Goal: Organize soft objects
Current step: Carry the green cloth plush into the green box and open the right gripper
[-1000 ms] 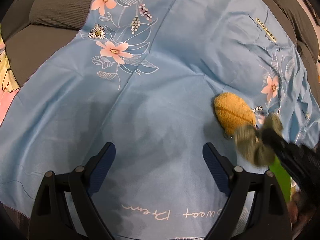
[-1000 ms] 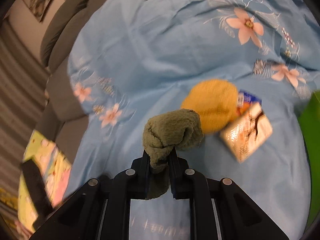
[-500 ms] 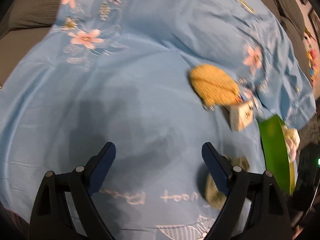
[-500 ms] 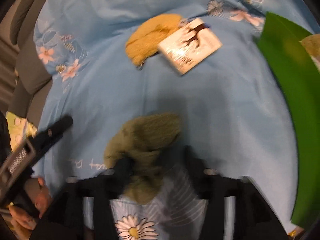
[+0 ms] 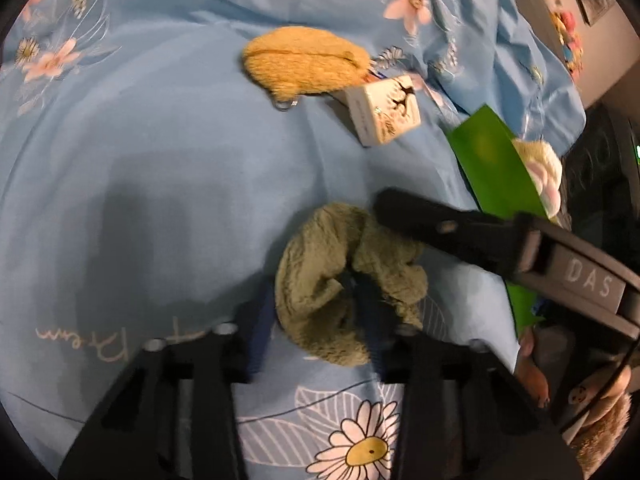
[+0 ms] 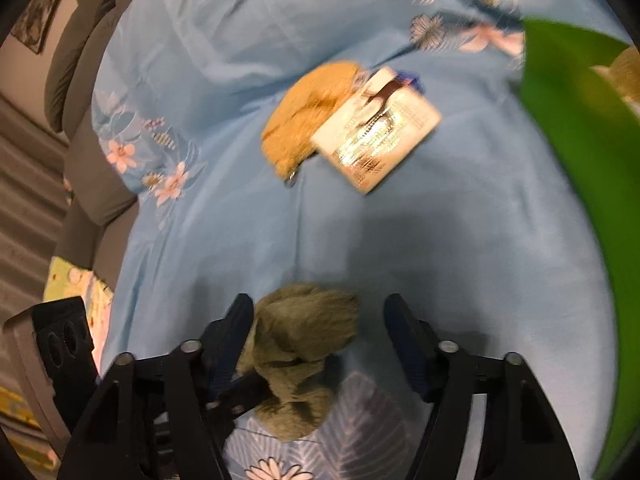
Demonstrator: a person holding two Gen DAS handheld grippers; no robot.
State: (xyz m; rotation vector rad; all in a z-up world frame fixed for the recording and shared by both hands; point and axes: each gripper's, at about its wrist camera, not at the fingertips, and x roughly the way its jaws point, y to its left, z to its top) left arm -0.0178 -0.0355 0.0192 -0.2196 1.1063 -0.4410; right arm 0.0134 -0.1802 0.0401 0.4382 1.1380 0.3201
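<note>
Since a second ago my right gripper (image 6: pixel 318 344) let go of the green plush (image 5: pixel 340 284) on the blue sheet (image 5: pixel 160 160), and my left gripper (image 5: pixel 316 320) is closing on it. I see the right jaws half open and closing, the plush loose between them. Beyond the plush lie a yellow plush (image 5: pixel 304 62) and a small box (image 5: pixel 384 110), with a green bin (image 5: pixel 492 164) to its right; it is a crumpled lump, so I cannot tell its axis.

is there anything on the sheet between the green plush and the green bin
Nothing visible lies on the blue sheet between the green plush and the green bin. The white box and orange plush sit further up, off that path. The left tongs are closing on the plush.
</note>
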